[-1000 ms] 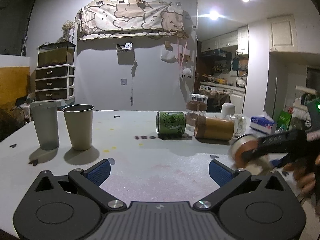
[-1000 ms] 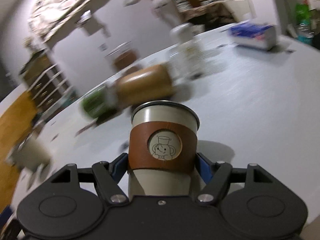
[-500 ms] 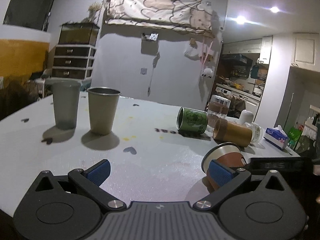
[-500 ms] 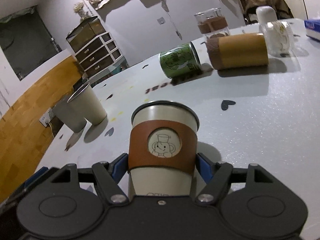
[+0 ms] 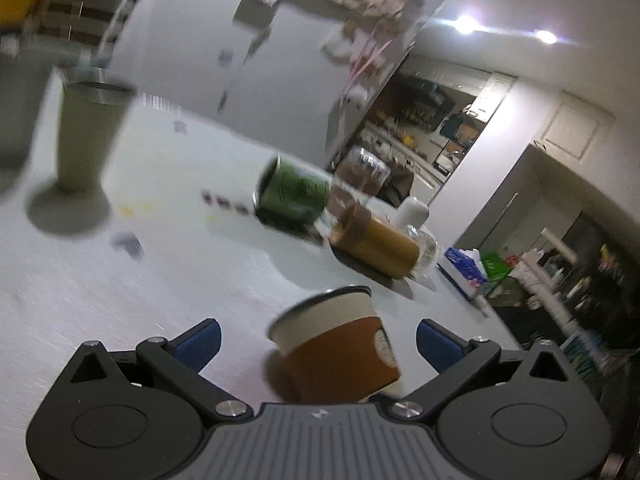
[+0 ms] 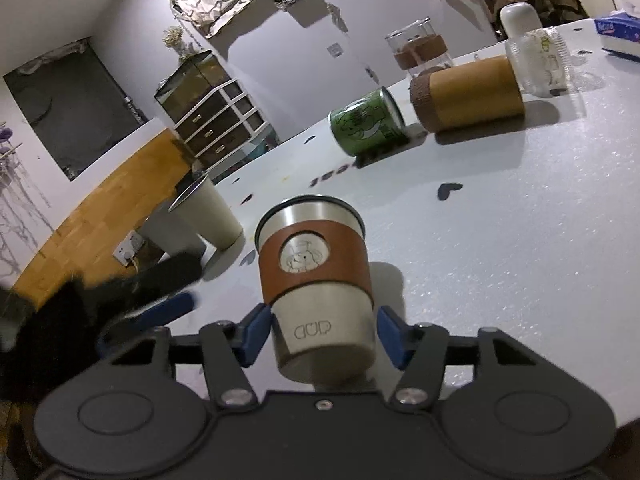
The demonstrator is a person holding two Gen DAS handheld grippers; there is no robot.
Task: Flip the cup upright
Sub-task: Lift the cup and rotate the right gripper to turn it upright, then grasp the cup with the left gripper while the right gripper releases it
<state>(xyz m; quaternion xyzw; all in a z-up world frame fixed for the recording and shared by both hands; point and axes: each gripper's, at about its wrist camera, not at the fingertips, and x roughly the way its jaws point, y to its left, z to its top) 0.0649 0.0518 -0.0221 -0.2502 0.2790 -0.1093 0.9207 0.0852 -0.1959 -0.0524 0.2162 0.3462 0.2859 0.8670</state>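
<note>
A steel cup with a brown sleeve (image 6: 314,276) stands upright on the white table (image 6: 520,240), mouth up. My right gripper (image 6: 324,330) has its blue pads on either side of the cup's base with small gaps, so it is open. In the left wrist view the same cup (image 5: 340,344) sits between the wide-open fingers of my left gripper (image 5: 318,344), touching neither pad. The left gripper (image 6: 160,312) shows blurred at the left of the right wrist view.
A green cup (image 6: 366,126) and a tan cup (image 6: 468,94) lie on their sides further back. A glass cup (image 6: 418,46) and clear cup (image 6: 540,62) stand behind them. Two tall tumblers (image 6: 206,212) stand at the left. A tissue box (image 6: 618,34) sits far right.
My right gripper has set the sleeved cup down and opened its pads slightly off it. My left gripper has swung right and now frames the cup.
</note>
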